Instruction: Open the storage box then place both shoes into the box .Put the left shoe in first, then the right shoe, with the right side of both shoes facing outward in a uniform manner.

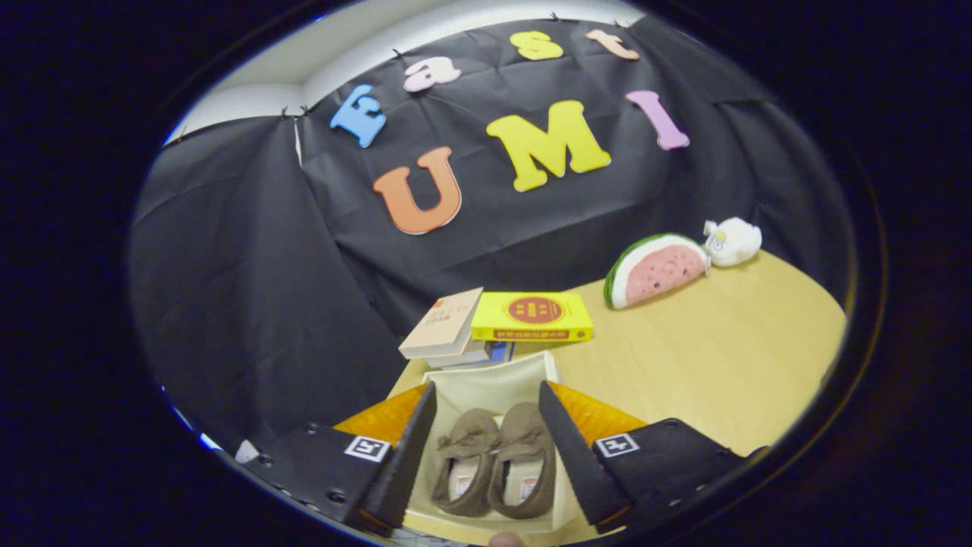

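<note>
A cream storage box [486, 384] stands open on the wooden table, seen from above between my fingers. Two brown moccasin shoes lie side by side inside it, the left one [465, 471] and the right one [524, 469], toes toward the far wall of the box. My gripper [486, 406] hovers above the box, open, with nothing between its fingers. One finger [406, 456] frames the box on the left and the other finger [573, 456] on the right. Orange flaps [600, 418] of the box spread out on both sides under the fingers.
Just beyond the box lies a stack of books, a beige one [444, 323] and a yellow one [531, 315]. Farther right on the table [706, 357] sit a watermelon-slice plush [657, 270] and a small white plush [733, 241].
</note>
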Demonstrator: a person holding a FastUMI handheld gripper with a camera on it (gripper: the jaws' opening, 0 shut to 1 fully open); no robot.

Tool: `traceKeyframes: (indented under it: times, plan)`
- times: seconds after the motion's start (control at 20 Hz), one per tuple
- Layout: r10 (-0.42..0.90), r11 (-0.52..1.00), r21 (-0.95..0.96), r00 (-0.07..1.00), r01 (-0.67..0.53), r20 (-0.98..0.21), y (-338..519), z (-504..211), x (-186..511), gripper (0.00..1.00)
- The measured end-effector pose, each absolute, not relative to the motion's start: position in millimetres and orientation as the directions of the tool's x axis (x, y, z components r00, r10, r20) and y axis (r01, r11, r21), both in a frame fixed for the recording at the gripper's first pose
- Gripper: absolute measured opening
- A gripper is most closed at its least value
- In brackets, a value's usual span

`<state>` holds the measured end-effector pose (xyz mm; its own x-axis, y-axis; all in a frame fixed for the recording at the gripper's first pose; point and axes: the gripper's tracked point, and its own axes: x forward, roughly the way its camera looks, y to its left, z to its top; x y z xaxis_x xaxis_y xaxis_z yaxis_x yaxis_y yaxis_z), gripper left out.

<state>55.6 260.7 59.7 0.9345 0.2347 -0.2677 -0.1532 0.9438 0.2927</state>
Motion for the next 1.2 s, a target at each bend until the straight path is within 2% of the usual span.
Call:
traceKeyframes:
  times: [0.05, 0.4, 0.8, 1.2]
  plan:
    - [0.209, 0.954, 0.262, 0.950, -0.146, -0.232, 248.0, 68.1, 52.1, 0.92]
    - [0.079, 0.993, 0.091, 0.997, -0.077, -0.019, 156.1, 90.7, 24.7, 0.96]
    - [0.046, 0.997, 0.057, 0.999, -0.047, 0.022, 69.2, 53.0, -13.4, 0.95]
    - [0.070, 0.996, 0.060, 0.997, -0.071, 0.017, 64.5, 39.4, -34.8, 0.95]
